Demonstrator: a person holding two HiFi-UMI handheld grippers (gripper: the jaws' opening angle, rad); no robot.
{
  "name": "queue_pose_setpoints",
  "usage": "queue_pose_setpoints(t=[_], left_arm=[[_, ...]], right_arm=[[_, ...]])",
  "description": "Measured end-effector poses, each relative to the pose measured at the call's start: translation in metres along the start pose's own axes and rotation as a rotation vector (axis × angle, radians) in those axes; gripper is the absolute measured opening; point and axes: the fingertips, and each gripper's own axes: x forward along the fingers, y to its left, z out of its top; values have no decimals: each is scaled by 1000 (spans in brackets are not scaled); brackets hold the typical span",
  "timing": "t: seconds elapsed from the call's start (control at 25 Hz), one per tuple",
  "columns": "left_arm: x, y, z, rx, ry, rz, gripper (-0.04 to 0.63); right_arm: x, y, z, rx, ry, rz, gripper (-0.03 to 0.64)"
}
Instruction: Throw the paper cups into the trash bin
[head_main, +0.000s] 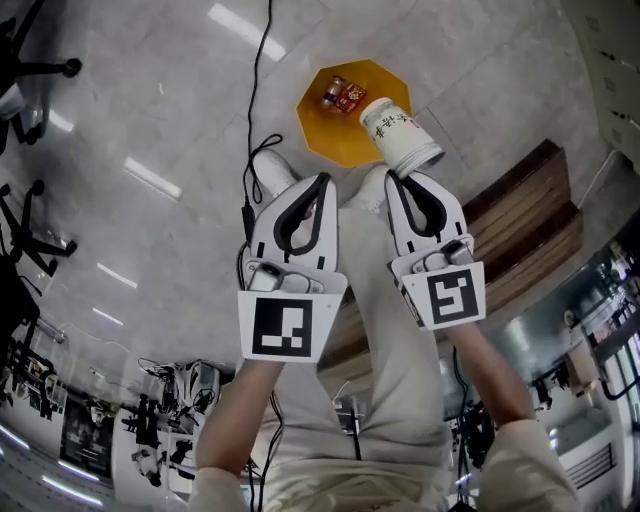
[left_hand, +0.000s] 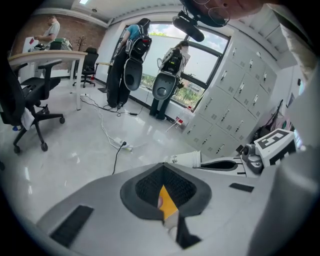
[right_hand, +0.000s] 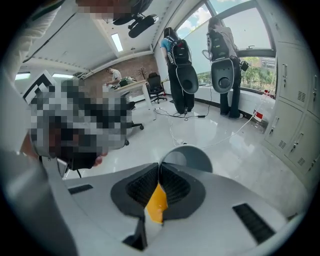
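Note:
A white paper cup (head_main: 400, 135) with dark print hangs over the near edge of an orange octagonal trash bin (head_main: 330, 130) on the floor. My right gripper (head_main: 396, 180) is shut on the cup's rim; in the right gripper view the rim (right_hand: 187, 159) is clamped at the jaw tips of the right gripper (right_hand: 160, 167). The bin holds a few small wrappers (head_main: 342, 95). My left gripper (head_main: 320, 185) is beside it to the left, shut with nothing in it. The left gripper view shows the left gripper (left_hand: 162, 166) closed, the cup (left_hand: 186, 159) to its right.
A wooden bench (head_main: 525, 215) runs along the right. A black cable (head_main: 255, 100) trails over the grey floor left of the bin. The person's white shoe (head_main: 270, 170) stands near the bin. Office chairs (left_hand: 35, 100) and grey lockers (left_hand: 235, 95) line the room.

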Motion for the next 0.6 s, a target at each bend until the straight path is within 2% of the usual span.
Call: queue_pose_setpoints(t=[0.2,0.4,0.6], left_arm=[[38,24,-36,14,34,30,6],[71,42,-56,-28,28,42,6],[98,54,-67,10,46,45,6]], right_arm=[[39,-3,-25,-14,21,6,26],[65,-8,-48,-4,44,3,26],[87,-19,-72,5,64,0,26]])
